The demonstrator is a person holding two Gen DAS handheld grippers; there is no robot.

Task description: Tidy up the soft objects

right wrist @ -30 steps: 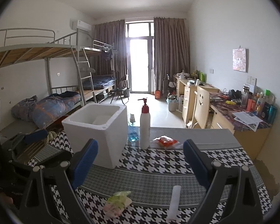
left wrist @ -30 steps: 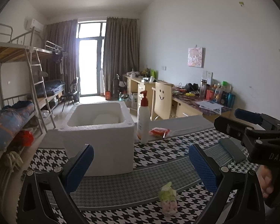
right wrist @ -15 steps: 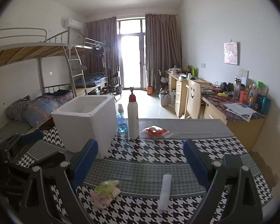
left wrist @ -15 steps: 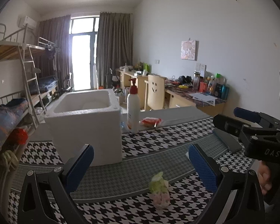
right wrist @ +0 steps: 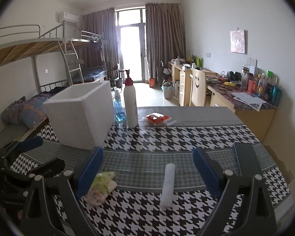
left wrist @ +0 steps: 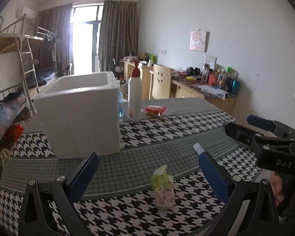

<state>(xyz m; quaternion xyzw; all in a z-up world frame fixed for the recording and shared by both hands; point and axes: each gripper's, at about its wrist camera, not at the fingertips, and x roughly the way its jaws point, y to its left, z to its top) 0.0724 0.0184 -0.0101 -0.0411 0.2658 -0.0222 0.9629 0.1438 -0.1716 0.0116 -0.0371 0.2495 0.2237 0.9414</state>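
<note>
We see the left gripper [left wrist: 147,175] spread wide, a crinkled green-and-pink soft pouch [left wrist: 163,188] lying between its blue ribbed pads on the houndstooth tablecloth [left wrist: 167,129]; behind stands a white foam box [left wrist: 78,116]. The right gripper [right wrist: 147,169] gapes too, a white foam roll [right wrist: 168,184] between its fingers; the pouch lies beside its left finger.

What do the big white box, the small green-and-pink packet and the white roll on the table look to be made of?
White box: probably expanded foam, with thick walls, a matte surface and rounded edges. Green-and-pink packet: thin printed plastic film, crinkled and slightly glossy, soft contents likely. White roll: soft and matte, maybe foam or rolled tissue; too blurred to tell. Both lie on the houndstooth tablecloth, seemingly woven fabric.
</note>
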